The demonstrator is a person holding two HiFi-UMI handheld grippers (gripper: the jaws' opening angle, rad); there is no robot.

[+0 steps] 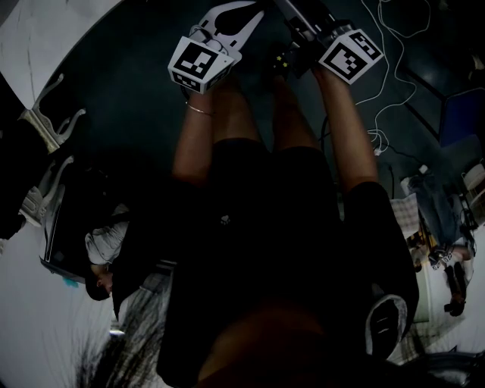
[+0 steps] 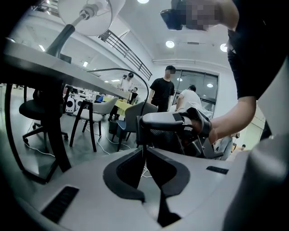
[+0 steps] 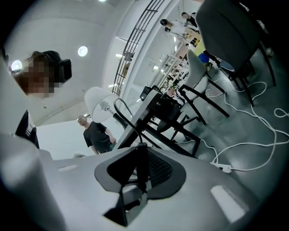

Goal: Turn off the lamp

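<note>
left hand-held gripper (image 2: 144, 151) closed, right hand-held gripper (image 3: 137, 153) clamped

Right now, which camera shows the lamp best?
The right gripper view: the lamp shows its whole shade and neck. The left gripper view cuts its shade at the top edge; the head view doesn't show it.

Grey floor (image 3: 257, 171) was strewn with white cables (image 3: 248, 145), a power strip (image 3: 223, 168) laid on it, chairs (image 2: 95, 110) stood there, a white lamp (image 2: 88, 13) carried by the table (image 2: 45, 65).
</note>
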